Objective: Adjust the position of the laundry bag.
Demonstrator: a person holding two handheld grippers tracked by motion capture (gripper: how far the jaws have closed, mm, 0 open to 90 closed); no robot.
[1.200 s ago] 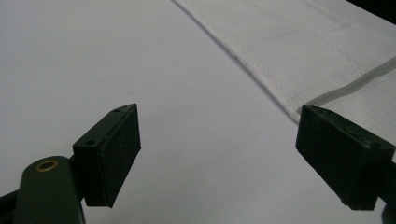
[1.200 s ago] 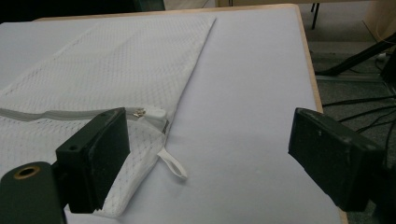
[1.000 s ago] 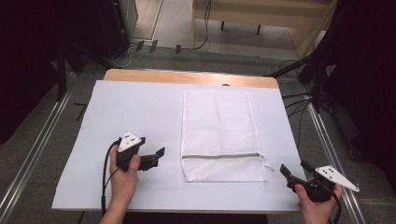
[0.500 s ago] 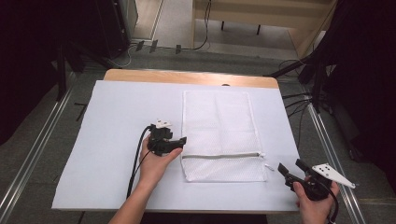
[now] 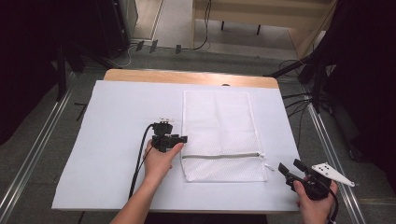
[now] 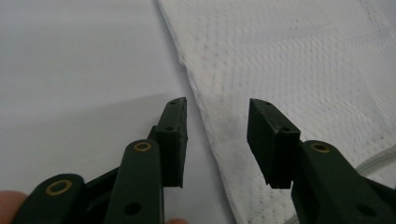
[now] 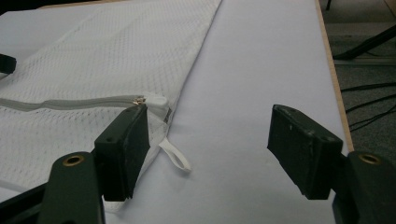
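Observation:
A white mesh bag (image 5: 218, 133) lies flat on the white table cover (image 5: 121, 121), its zipper (image 5: 219, 156) closed across the near part. My left gripper (image 5: 183, 138) is open at the bag's left edge, just above the zipper's left end. In the left gripper view the bag's edge (image 6: 205, 116) runs between the parted jaws of my left gripper (image 6: 217, 135). My right gripper (image 5: 292, 166) is open near the table's front right corner, a little right of the bag. In the right gripper view my right gripper (image 7: 210, 140) faces the zipper pull (image 7: 140, 100) and a small white loop (image 7: 175, 158).
The wooden table edge (image 5: 187, 77) shows at the back. Metal rails (image 5: 32, 154) run along the floor at both sides. Cables and dark stands (image 5: 313, 79) sit on the floor at the right. Bare white cover lies left of the bag.
My left gripper has moved right and slightly forward, from the cover's left part to the bag's left edge. The right gripper has stayed nearly in place.

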